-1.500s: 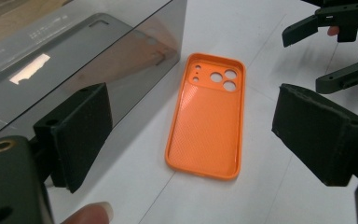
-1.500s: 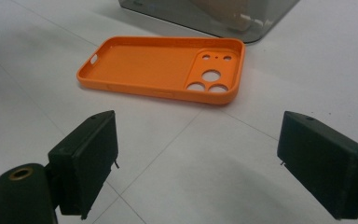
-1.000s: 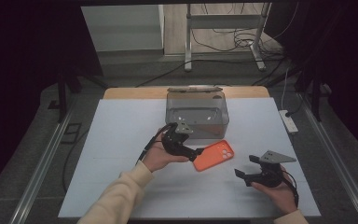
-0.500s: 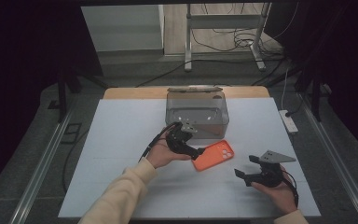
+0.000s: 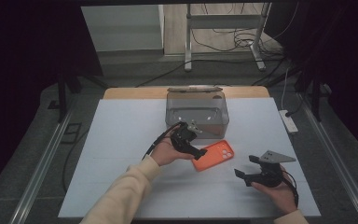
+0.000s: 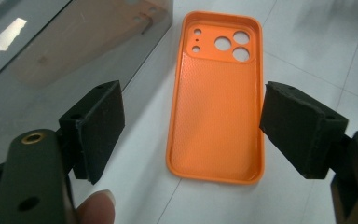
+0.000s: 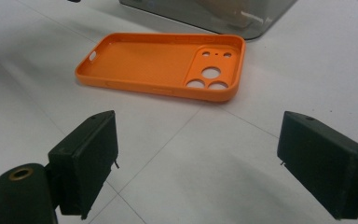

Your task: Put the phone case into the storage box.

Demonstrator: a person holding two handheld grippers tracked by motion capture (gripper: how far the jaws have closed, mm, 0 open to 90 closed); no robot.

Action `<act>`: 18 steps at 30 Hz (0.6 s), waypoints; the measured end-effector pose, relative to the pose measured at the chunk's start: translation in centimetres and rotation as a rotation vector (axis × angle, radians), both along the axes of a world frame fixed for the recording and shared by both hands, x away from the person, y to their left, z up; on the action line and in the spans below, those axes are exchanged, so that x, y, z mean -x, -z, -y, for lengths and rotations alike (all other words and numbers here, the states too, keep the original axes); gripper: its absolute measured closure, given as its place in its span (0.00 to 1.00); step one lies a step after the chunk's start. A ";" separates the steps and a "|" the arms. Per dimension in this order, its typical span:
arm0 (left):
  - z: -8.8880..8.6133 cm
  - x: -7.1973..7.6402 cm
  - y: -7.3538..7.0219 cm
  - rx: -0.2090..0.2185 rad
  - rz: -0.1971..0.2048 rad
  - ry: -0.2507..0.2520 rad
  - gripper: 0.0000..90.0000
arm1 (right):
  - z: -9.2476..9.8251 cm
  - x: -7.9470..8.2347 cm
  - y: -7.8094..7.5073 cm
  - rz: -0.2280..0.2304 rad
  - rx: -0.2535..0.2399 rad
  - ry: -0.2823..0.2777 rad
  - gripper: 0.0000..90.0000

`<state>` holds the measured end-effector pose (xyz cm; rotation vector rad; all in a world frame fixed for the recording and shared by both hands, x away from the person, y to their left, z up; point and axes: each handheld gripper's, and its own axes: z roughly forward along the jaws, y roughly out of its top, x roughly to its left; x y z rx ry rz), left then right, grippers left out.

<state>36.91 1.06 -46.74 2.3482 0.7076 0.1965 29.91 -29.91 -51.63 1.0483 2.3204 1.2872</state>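
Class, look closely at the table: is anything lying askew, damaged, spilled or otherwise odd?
Nothing stands out. The orange phone case lies flat with its open side up on the white table, empty and seemingly intact, beside the clear box. It sits at an angle to the table's edges. No spill shows.

dim room, grey floor (image 5: 121,70) (cables (image 5: 223,39) trailing), metal stand (image 5: 223,21)

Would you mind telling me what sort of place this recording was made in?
Probably a lab or recording workspace: a white table ringed by dark curtains, cables trailing over the floor beyond a metal stand, and a power strip beside the table.
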 end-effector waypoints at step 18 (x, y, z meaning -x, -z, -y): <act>0.7 -0.9 0.6 -0.045 -0.034 0.000 0.30 | 0.0 0.0 0.0 -0.003 -0.001 -0.002 0.14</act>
